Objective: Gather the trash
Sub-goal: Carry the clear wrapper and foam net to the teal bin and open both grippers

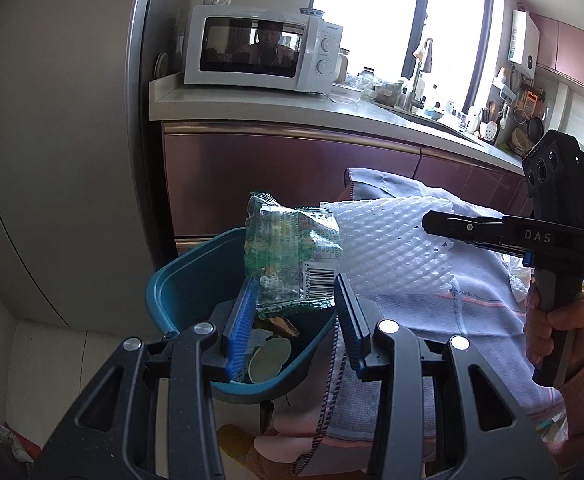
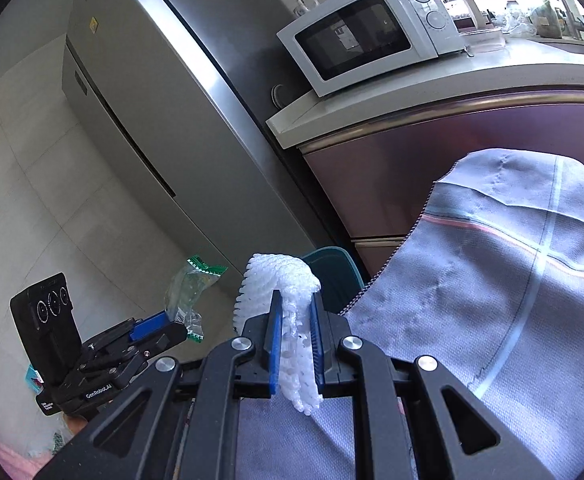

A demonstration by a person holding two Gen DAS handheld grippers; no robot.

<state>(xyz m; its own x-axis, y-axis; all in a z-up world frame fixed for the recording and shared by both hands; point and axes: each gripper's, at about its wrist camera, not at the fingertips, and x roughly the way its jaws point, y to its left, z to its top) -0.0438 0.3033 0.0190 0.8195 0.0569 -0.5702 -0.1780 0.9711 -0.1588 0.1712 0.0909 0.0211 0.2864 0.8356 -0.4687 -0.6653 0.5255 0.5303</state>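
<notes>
My left gripper (image 1: 296,292) has its jaws spread wide; a clear green snack wrapper (image 1: 290,256) with a barcode stands between them, over the teal bin (image 1: 180,280). The bin holds other scraps. My right gripper (image 2: 296,320) is shut on a white foam fruit net (image 2: 288,280), which droops over and under the pads. In the left wrist view the net (image 1: 388,248) hangs from the right gripper (image 1: 436,222) above the cloth. In the right wrist view the left gripper (image 2: 160,326) and wrapper (image 2: 190,288) are at lower left, the bin's rim (image 2: 332,260) behind the net.
A grey checked cloth (image 1: 452,320) covers the table (image 2: 512,280) beside the bin. Behind are purple cabinets (image 1: 292,176), a counter with a white microwave (image 1: 264,48) and a sink area. A tall fridge (image 2: 152,100) stands at the left. More litter lies at lower left (image 1: 12,444).
</notes>
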